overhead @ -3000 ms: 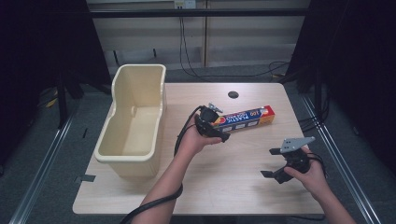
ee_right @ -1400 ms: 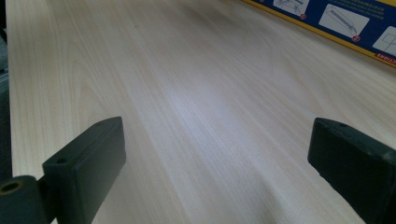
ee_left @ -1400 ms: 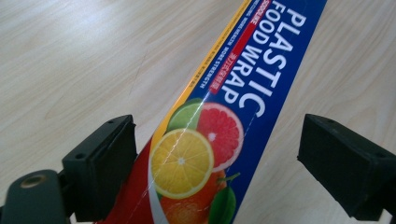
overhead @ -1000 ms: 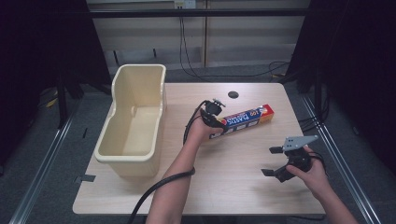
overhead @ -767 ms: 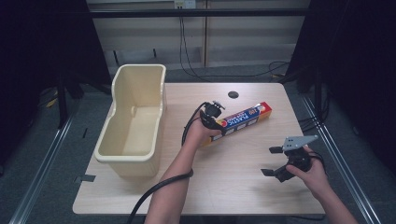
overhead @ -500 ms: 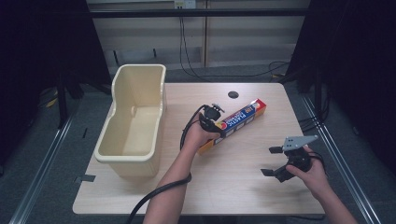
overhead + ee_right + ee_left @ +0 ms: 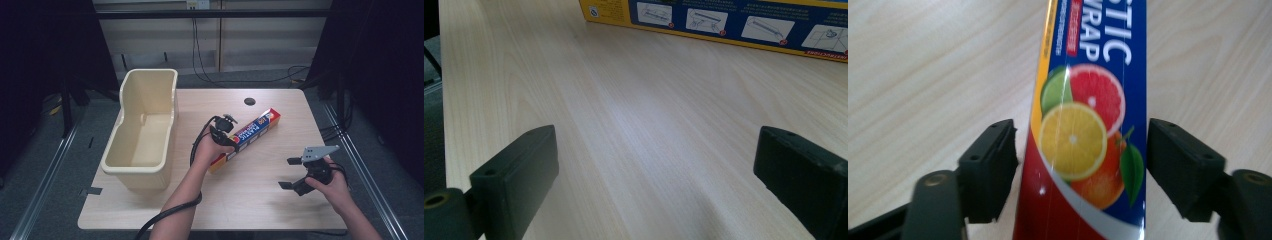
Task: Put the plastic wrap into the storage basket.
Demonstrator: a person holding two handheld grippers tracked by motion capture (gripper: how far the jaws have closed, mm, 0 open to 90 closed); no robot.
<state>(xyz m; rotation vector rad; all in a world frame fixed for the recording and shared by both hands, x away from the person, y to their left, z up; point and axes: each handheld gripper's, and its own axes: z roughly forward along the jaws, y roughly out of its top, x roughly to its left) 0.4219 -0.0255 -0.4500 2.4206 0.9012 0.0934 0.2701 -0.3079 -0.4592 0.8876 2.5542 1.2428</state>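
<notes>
A long blue, red and yellow plastic wrap box point(image 7: 252, 132) with citrus pictures lies diagonally across the middle of the wooden table point(image 7: 260, 210). My left gripper point(image 7: 227, 134) comes down on it near its middle, the jaws closed against its two long sides. In the left gripper view the box point(image 7: 1088, 75) runs straight up between the jaws of that gripper point(image 7: 1080, 165). My right gripper point(image 7: 289, 173) hovers low near the table's front right, open with nothing between its jaws. Its own view shows the gripper point(image 7: 654, 175) over bare wood, with the box's side point(image 7: 734, 20) farther off.
A tall cream plastic tub point(image 7: 122, 167) stands on the table's left side, hollow and open on top. A dark cable hole point(image 7: 249, 101) sits near the far edge. Cables trail off the front edge from both grippers.
The left gripper has swung the box from nearly crosswise to a steeper diagonal, its near end now pointing toward the front. The right gripper has stayed in place, open.
</notes>
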